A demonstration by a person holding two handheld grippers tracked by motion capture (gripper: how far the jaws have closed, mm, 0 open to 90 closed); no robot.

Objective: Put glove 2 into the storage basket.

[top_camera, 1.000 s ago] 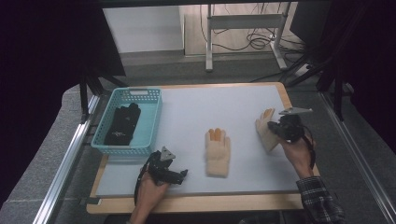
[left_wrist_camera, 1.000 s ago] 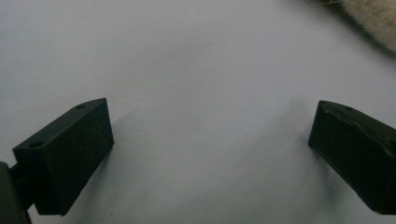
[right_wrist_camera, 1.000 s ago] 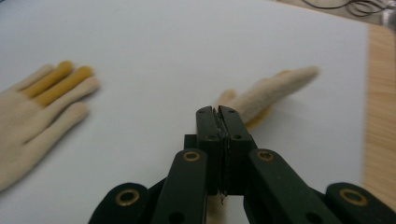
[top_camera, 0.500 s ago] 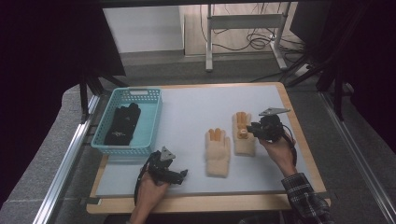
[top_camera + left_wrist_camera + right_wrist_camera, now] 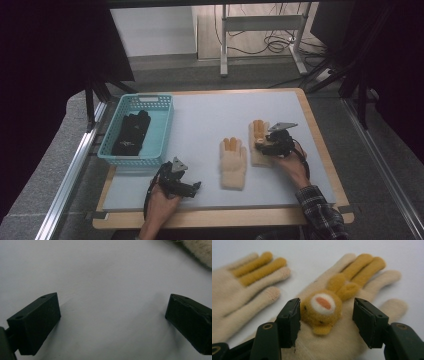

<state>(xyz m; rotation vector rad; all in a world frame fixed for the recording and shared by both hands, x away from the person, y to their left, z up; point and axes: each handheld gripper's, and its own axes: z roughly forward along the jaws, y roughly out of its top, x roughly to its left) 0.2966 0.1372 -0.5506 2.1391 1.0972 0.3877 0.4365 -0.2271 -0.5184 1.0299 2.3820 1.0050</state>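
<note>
Releasing the right glove [image 5: 258,141] beside its mate [image 5: 233,161] at centre frame, I am letting the right gripper [image 5: 263,146] spread, its jaws having just been opening around the glove's felt patch [image 5: 322,308], one pad touching it. I am lifting straight up so nothing drags. My left gripper [image 5: 194,186], open and empty, is idling lower left; bare table [image 5: 210,112] lies above, the basket [image 5: 160,131] well apart at left.
</note>
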